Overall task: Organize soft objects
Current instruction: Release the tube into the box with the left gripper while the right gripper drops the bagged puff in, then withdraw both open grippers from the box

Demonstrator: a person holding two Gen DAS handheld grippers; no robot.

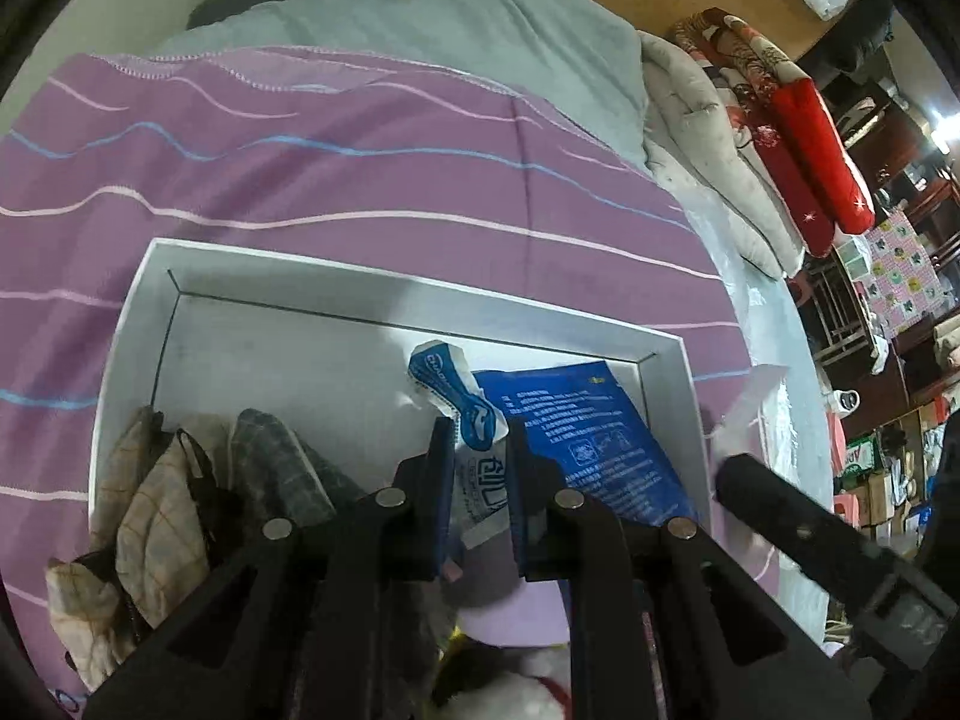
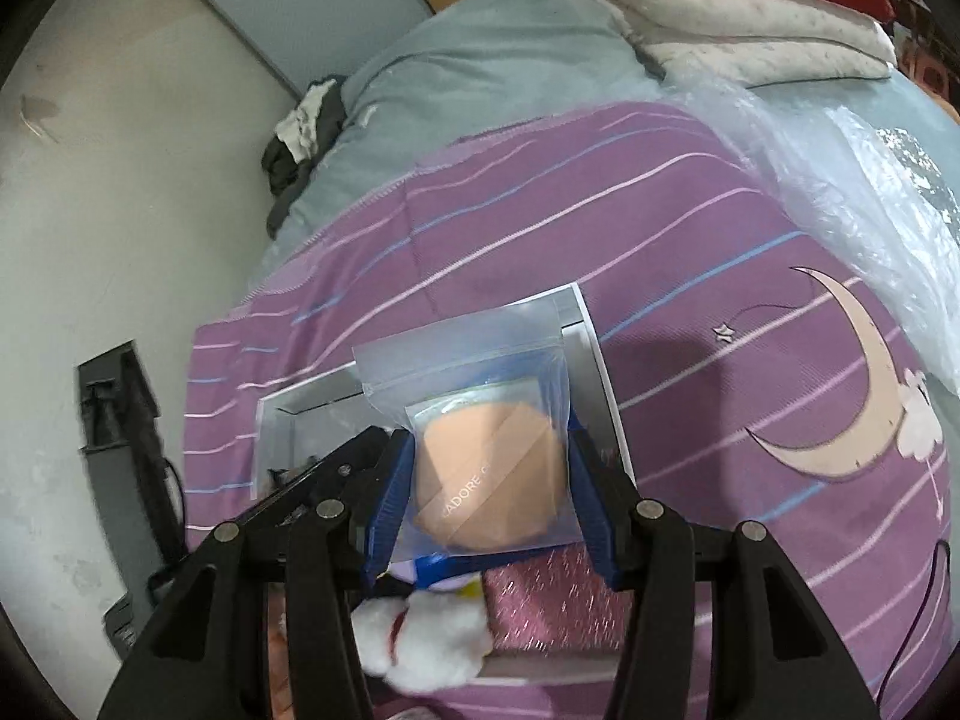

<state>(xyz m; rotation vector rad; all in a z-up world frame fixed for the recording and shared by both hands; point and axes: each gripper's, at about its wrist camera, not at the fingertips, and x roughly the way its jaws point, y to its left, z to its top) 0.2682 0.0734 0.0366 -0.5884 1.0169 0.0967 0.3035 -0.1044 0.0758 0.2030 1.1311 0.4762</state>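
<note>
The left gripper point(image 1: 480, 468) pinches a crinkled white-and-blue plastic packet point(image 1: 474, 420) between narrow jaws above a rigid white rectangular box point(image 1: 384, 288), which holds soft checked cloths point(image 1: 162, 498) and a glossy blue printed pouch point(image 1: 594, 432). The right gripper point(image 2: 489, 480) clamps a clear zip bag point(image 2: 474, 408) with a round peach sponge point(image 2: 489, 480) inside, over the box's right end. Purple striped bedding point(image 1: 300, 168) lies beneath, crumpled clear plastic sheeting point(image 2: 852, 180) beside it.

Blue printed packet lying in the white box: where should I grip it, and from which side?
Judging by its pose, take the blue packet by its upper right corner near the white box wall, coming from above; it lies flat, its lower edge hidden behind the left tongs.
</note>
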